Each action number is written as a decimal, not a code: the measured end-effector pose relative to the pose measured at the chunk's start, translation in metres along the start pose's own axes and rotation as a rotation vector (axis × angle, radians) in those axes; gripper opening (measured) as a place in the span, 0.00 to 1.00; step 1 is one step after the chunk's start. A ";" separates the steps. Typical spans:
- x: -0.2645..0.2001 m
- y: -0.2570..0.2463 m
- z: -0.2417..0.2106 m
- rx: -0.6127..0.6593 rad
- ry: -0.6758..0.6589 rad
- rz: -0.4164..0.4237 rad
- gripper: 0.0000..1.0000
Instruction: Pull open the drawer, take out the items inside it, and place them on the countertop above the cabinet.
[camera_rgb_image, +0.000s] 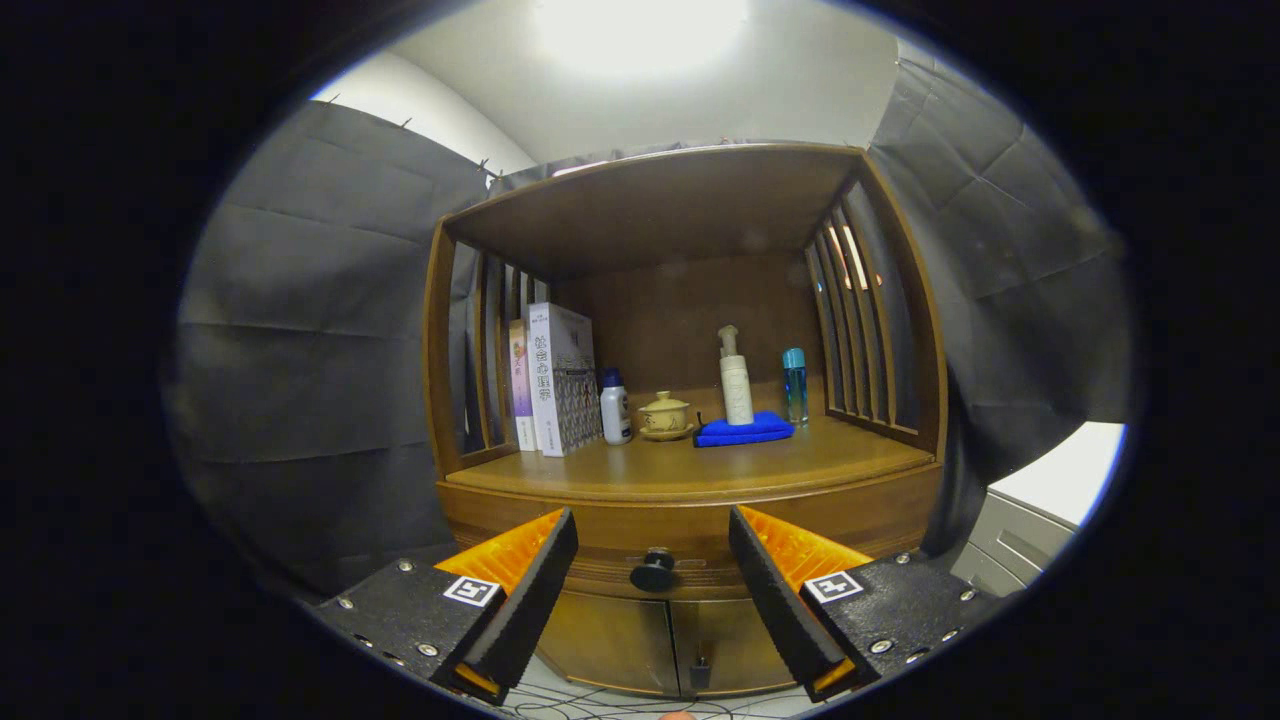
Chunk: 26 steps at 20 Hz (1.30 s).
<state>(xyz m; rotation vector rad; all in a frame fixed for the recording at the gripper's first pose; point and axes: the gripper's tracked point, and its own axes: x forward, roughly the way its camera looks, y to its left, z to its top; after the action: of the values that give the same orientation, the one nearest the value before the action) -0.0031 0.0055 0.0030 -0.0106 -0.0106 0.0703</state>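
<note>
A wooden cabinet stands ahead of me. Its drawer (600, 560) is closed, with a dark round knob (652, 572) at the middle of its front. My gripper (652, 535) is open, and the knob sits between the two fingers, a little beyond their tips. Nothing is held. Above the drawer lies the wooden countertop (690, 470), under an open shelf roof. The drawer's inside is hidden.
On the countertop stand books (555, 380), a small white bottle (615, 408), a lidded ceramic cup (665, 415), a pump bottle (736, 378) on a folded blue cloth (745, 430), and a teal-capped bottle (795, 385). Two lower cabinet doors (670, 645) are shut. A grey unit (1030, 530) stands to the right.
</note>
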 end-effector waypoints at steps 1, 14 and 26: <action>0.000 0.005 0.000 0.001 -0.002 0.015 0.95; 0.068 0.013 -0.017 0.017 0.087 0.010 0.95; 0.093 0.015 -0.088 -0.099 0.198 -0.007 0.87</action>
<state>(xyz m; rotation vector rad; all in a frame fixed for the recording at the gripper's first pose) 0.0899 0.0266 -0.0840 -0.1159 0.1835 0.0611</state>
